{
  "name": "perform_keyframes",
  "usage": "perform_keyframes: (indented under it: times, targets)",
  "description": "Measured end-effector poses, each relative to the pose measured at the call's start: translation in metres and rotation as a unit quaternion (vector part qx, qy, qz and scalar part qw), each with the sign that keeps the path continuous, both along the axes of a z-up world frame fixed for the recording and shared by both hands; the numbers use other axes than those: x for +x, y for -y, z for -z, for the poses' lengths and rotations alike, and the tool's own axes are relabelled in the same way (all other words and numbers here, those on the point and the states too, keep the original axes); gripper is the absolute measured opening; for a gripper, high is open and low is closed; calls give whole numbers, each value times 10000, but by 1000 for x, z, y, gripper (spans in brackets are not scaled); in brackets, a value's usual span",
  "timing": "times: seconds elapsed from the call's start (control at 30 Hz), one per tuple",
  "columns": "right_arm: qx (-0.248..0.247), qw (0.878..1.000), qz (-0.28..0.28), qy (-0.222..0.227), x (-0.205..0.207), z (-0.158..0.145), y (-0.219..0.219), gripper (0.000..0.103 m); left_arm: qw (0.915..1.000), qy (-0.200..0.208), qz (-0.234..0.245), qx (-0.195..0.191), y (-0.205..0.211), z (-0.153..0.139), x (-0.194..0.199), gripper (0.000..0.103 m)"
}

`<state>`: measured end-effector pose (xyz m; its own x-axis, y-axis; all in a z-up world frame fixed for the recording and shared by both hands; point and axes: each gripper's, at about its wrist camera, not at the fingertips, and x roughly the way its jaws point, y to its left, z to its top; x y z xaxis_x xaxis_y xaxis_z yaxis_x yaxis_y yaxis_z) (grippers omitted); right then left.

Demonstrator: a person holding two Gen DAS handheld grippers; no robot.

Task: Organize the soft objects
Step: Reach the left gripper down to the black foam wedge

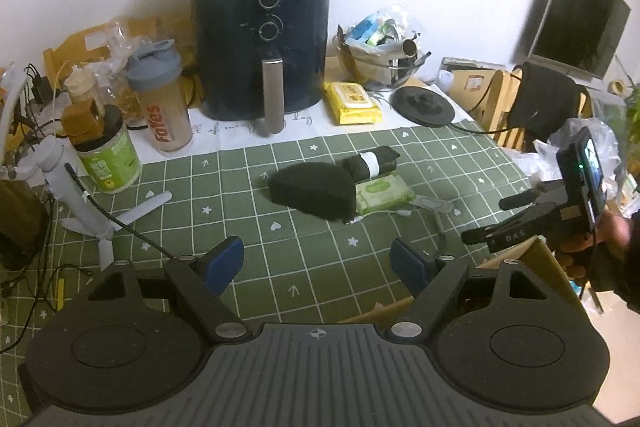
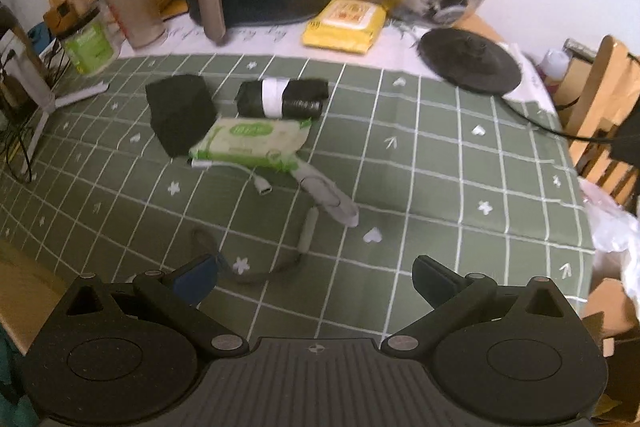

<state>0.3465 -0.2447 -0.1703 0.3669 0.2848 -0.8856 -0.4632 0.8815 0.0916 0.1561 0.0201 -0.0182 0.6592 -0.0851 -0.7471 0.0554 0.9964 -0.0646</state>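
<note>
A black sponge block (image 1: pixel 314 191) (image 2: pixel 180 113) lies mid-table on the green checked cloth (image 1: pixel 280 267). Touching it are a green wet-wipes pack (image 1: pixel 384 193) (image 2: pixel 252 141) and a black roll with a white band (image 1: pixel 370 163) (image 2: pixel 282 97). A yellow wipes pack (image 1: pixel 352 102) (image 2: pixel 345 25) lies by the air fryer. My left gripper (image 1: pixel 318 263) is open and empty, short of the sponge. My right gripper (image 2: pixel 316 283) is open and empty, near the table's front edge; it also shows in the left wrist view (image 1: pixel 486 221).
A black air fryer (image 1: pixel 264 39), a shaker bottle (image 1: pixel 160 99), a green jar (image 1: pixel 108 159) and a glass bowl of clutter (image 1: pixel 380 55) line the back. A kettle base (image 2: pixel 470 61) with cord sits right. A grey cable (image 2: pixel 308 223) lies in front. A white stand (image 1: pixel 88 207) is left.
</note>
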Motion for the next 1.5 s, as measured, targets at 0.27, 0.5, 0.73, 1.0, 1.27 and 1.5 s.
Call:
perform_keyframes:
  times: [0.27,0.5,0.73,1.0,1.27,1.5]
  targets:
    - [248,9995,99,-139,14,20,-10,86,9998,-122,147,-84,-5,6,15,81]
    - [151,9993,273,-195,28,43,-20,54,9996,-149,244,-79,-15,9,28,81]
    - [-91,9994,320,-19,33,53,-26,24,9989,-145,426,-101,-24,13,48,81]
    - [-293,9993,181,148,33,55,-30,10,9968,-96,798,13,-21,18,74,81]
    - [85,9993,359,29,32,42,-15,10,9929,-322,1143,-11,-21,36,99,81]
    - [418,9978,487,158,19,14,0,10,9912,-581,1188,-48,-24,54,121,81]
